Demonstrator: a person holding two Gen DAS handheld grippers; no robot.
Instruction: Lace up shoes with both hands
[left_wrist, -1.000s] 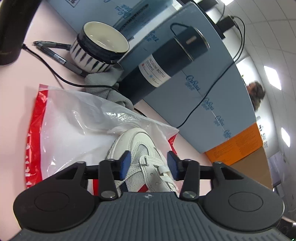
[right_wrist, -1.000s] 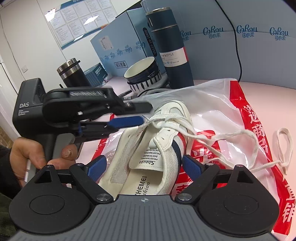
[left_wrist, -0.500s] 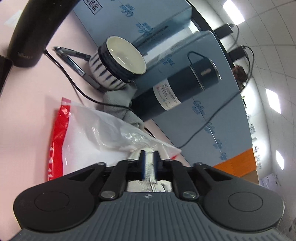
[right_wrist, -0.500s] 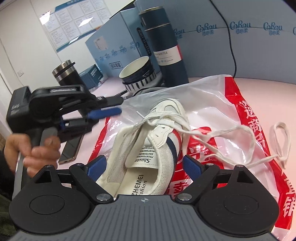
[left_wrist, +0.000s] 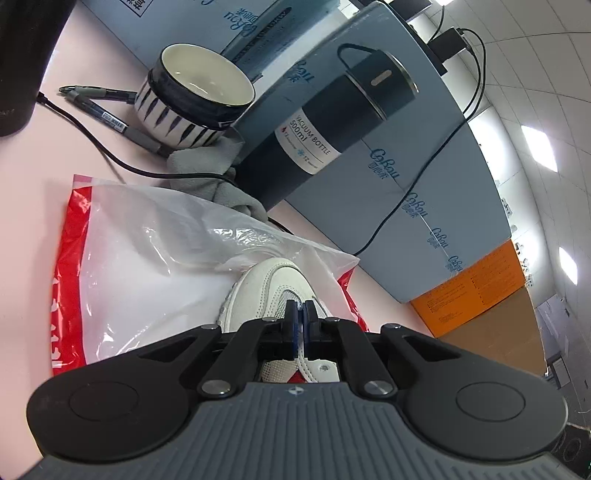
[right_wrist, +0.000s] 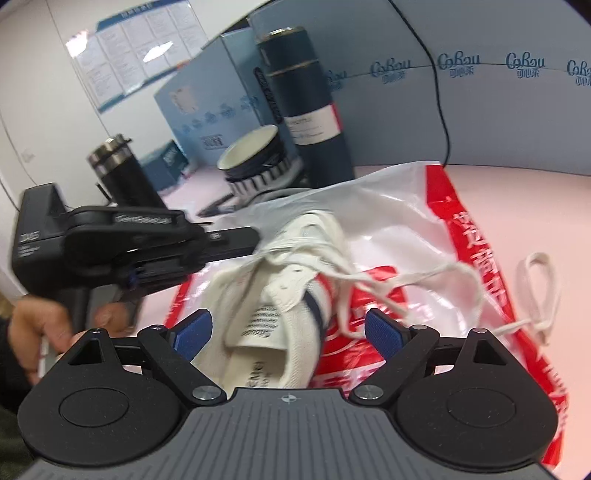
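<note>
A white sneaker (right_wrist: 314, 236) with red and navy stripes lies on a red and white plastic bag (right_wrist: 388, 206). Its toe (left_wrist: 266, 288) shows in the left wrist view. The white shoelace (right_wrist: 424, 275) trails loose to the right and ends in a loop (right_wrist: 535, 266) on the pink table. My left gripper (left_wrist: 298, 321) is shut over the shoe's upper, with a thin white strip of lace between its pads. In the right wrist view the left gripper (right_wrist: 255, 238) meets the lace at the top eyelets. My right gripper (right_wrist: 288, 328) is open, with the shoe's heel opening between its fingers and touching neither.
A striped bowl (left_wrist: 195, 92), a dark vacuum bottle (left_wrist: 332, 122), pens (left_wrist: 103, 107), a black cable (left_wrist: 110, 155) and a grey cloth (left_wrist: 207, 177) lie behind the bag. Blue boxes (left_wrist: 424, 184) wall the back. A black tumbler (right_wrist: 118, 173) stands left. A person's hand (right_wrist: 33, 332) holds the left gripper.
The left gripper's jaws, open over the shoe's front a second ago, have shut. It drew back to the left, then returned to the laces. The right gripper stayed open.
</note>
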